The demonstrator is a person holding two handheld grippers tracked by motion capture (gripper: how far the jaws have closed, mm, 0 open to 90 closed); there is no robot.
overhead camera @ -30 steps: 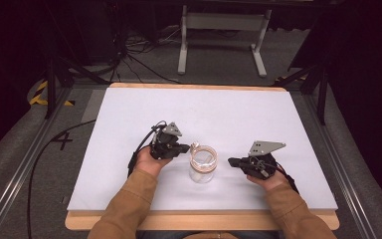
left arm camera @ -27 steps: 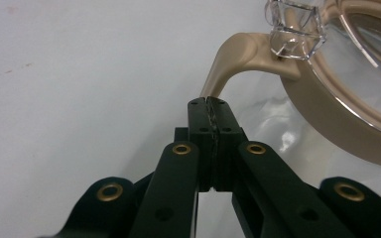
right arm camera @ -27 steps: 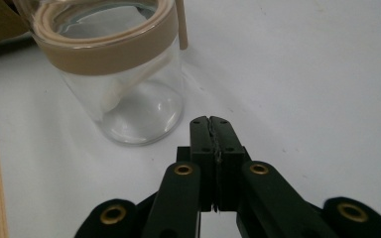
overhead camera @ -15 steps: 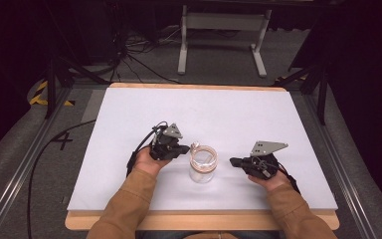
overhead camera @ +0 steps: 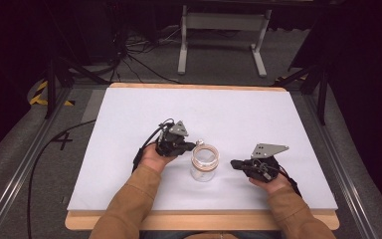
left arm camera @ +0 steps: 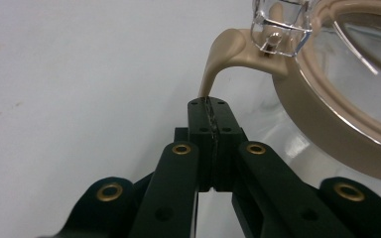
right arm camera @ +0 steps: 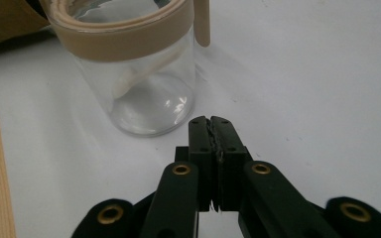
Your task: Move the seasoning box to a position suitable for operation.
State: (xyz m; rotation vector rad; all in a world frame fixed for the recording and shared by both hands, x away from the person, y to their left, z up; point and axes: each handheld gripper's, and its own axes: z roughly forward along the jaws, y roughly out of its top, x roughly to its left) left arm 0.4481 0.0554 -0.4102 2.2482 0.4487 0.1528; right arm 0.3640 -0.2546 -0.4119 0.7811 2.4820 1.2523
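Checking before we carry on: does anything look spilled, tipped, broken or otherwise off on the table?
Nothing stands out. The glass jar stands upright on the white table, empty and dry, tan lid seated. The left gripper pinches the lid's tan latch tab; the right gripper rests shut beside the jar.

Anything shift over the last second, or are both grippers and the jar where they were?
Almost nothing. The right gripper may have edged slightly toward the jar, too little to be sure. The left gripper has stayed at the jar's tan clasp tab, jaws closed. The jar has not moved on the white table. Nothing was taken hold of or let go.
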